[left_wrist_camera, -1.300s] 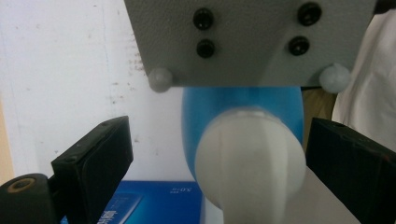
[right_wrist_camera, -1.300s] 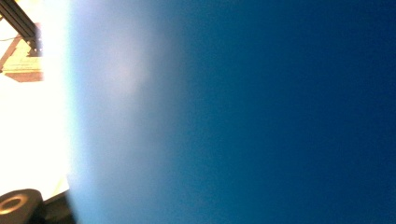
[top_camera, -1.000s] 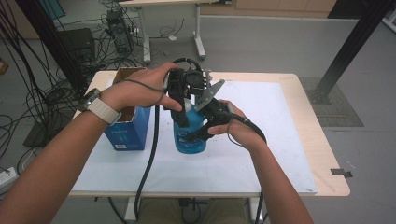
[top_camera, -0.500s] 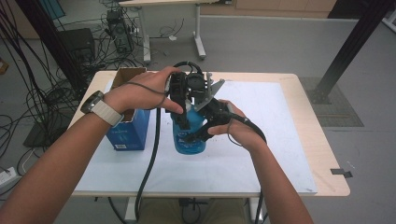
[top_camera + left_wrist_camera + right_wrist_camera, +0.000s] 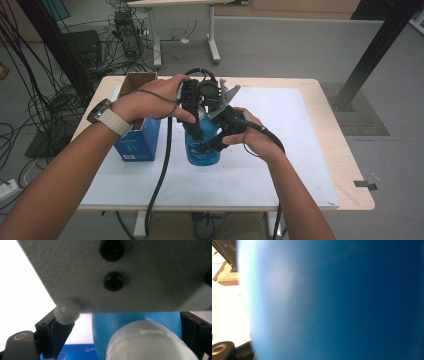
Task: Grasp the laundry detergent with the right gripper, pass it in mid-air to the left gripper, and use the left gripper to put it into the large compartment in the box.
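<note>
A blue bottle [image 5: 202, 152] with a white cap [image 5: 147, 342] stands upright on the white mat [image 5: 285, 135]. My right gripper [image 5: 211, 145] reaches in from the right and is shut on the bottle's body, whose blue wall [image 5: 337, 302] sits close before its camera. From above, my left gripper [image 5: 199, 120] points down over the bottle's top. Its jaws have just been closing with the cap between them, and a gap still shows beside the left-hand jaw. The right gripper's grey plate [image 5: 125, 272] hangs just above the cap.
A blue carton [image 5: 136, 140] with open cardboard flaps stands just left of the bottle, under my left forearm. Black cables trail from both grippers off the near table edge [image 5: 210, 207]. Bare mat stretches to the right of the hands.
</note>
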The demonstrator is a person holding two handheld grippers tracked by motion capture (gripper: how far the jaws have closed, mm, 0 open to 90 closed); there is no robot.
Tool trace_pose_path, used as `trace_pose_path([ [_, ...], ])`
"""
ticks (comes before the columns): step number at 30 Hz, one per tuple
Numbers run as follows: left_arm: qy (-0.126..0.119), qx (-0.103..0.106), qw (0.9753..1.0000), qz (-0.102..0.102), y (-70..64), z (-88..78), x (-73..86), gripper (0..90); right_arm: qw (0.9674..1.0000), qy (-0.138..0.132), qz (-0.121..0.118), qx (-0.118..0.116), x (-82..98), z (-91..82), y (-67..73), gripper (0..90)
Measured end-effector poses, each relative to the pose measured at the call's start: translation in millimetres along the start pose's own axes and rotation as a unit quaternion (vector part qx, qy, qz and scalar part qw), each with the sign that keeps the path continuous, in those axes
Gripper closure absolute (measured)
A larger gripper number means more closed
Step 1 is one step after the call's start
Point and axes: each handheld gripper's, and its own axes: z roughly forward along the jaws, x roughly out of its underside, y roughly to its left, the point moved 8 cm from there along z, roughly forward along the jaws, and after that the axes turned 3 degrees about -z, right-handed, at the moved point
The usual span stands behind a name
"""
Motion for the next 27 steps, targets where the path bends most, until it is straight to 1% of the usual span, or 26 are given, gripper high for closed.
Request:
trace_pose_path([
  [3, -0.002, 0.004, 1.0, 0.0, -1.1, 0.3, -0.2, 14.6, 1.0, -0.003, 0.003, 0.0, -0.4, 0.2, 0.1, 43.4],
  [9, -0.003, 0.006, 1.0, 0.002, -1.8, 0.8, -0.8, 18.2, 1.0, -0.004, 0.004, -0.002, 0.0, -0.6, 0.5, 43.4],
  [10, -0.003, 0.006, 1.0, 0.003, -1.8, 0.7, -0.8, 18.9, 0.9999, -0.001, 0.015, -0.001, -0.1, -1.4, 2.3, 43.5],
  [15, -0.006, 0.011, 0.9999, 0.004, -2.1, 0.9, -1.0, 23.4, 1.0, -0.007, 0.004, -0.001, -0.1, -0.6, 0.6, 43.5],
  [18, -0.008, 0.012, 0.9999, 0.003, -2.4, 1.0, -1.1, 25.6, 0.9999, -0.007, 0.007, -0.002, -0.2, -0.7, 0.9, 43.5],
  [20, -0.009, 0.014, 0.9999, 0.003, -2.5, 0.8, -1.1, 27.1, 0.9999, -0.005, 0.015, -0.002, -0.5, -1.1, 2.0, 43.5],
  [22, -0.01, 0.016, 0.9998, 0.003, -2.9, 0.7, -1.1, 29.6, 0.9999, -0.006, 0.015, -0.002, -0.9, -1.1, 2.1, 43.5],
  [23, -0.011, 0.017, 0.9998, 0.002, -2.9, 0.7, -1.2, 30.0, 0.9999, -0.01, 0.005, -0.002, -1.1, -0.7, 0.7, 43.5],
  [25, -0.012, 0.021, 0.9997, 0.002, -3.4, 0.7, -1.0, 30.5, 0.9999, -0.008, 0.007, -0.002, -1.0, -0.9, 0.7, 43.5],
  [26, -0.013, 0.022, 0.9997, 0.002, -3.8, 0.6, -0.9, 32.5, 0.9999, -0.009, 0.006, -0.001, -1.0, -0.9, 0.7, 43.5],
  [27, -0.012, 0.023, 0.9997, 0.006, -4.5, 0.5, -0.8, 33.7, 0.9999, -0.01, 0.007, -0.001, -1.2, -0.9, 0.8, 43.5],
])
